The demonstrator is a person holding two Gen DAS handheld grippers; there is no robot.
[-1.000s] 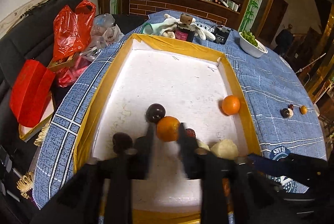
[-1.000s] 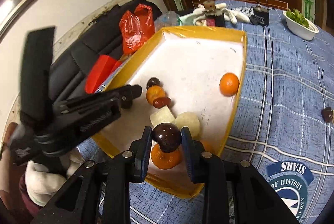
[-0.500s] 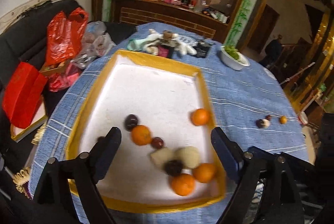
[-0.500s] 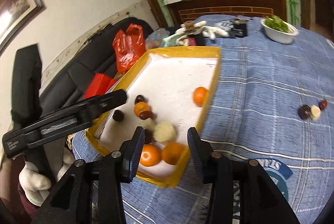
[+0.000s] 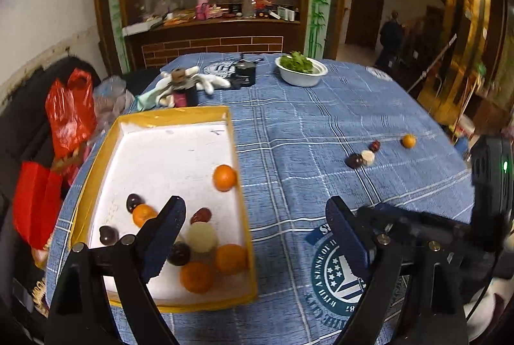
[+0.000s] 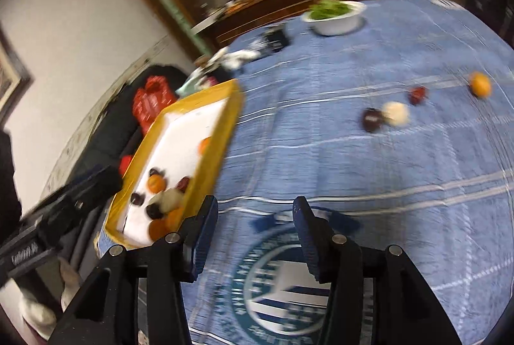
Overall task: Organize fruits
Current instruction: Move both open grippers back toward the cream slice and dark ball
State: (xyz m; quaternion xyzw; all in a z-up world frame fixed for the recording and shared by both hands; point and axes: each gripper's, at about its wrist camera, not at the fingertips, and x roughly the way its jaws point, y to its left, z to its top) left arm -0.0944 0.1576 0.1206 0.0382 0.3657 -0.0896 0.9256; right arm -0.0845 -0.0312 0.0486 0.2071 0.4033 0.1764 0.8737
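Note:
A yellow-rimmed white tray [image 5: 236, 184] [image 6: 221, 136] lies on the blue checked tablecloth and holds several fruits: oranges [image 5: 224, 177], dark plums [image 5: 133, 202] and a pale round fruit [image 5: 201, 236]. On the cloth to the right lie a dark plum [image 5: 354, 160] [image 6: 372, 119], a pale fruit [image 5: 368, 157] [image 6: 396, 113], a small red fruit [image 5: 374, 146] [image 6: 417, 95] and a small orange [image 5: 408, 140] [image 6: 480, 84]. My left gripper [image 5: 257, 235] is wide open and empty over the tray's right edge. My right gripper [image 6: 253, 226] is open and empty above the cloth, right of the tray.
A white bowl of greens [image 5: 301, 70] [image 6: 334, 15], a dark jar [image 5: 245, 73], a bottle [image 5: 184, 89] and white gloves [image 5: 208, 81] stand at the table's far side. Red bags [image 5: 69, 110] lie on a black sofa at left. A round emblem [image 5: 340, 277] marks the cloth.
Both grippers let go of their fruit in the tray, opened, and drew back and to the right. The right view has swung toward the loose fruits on the cloth.

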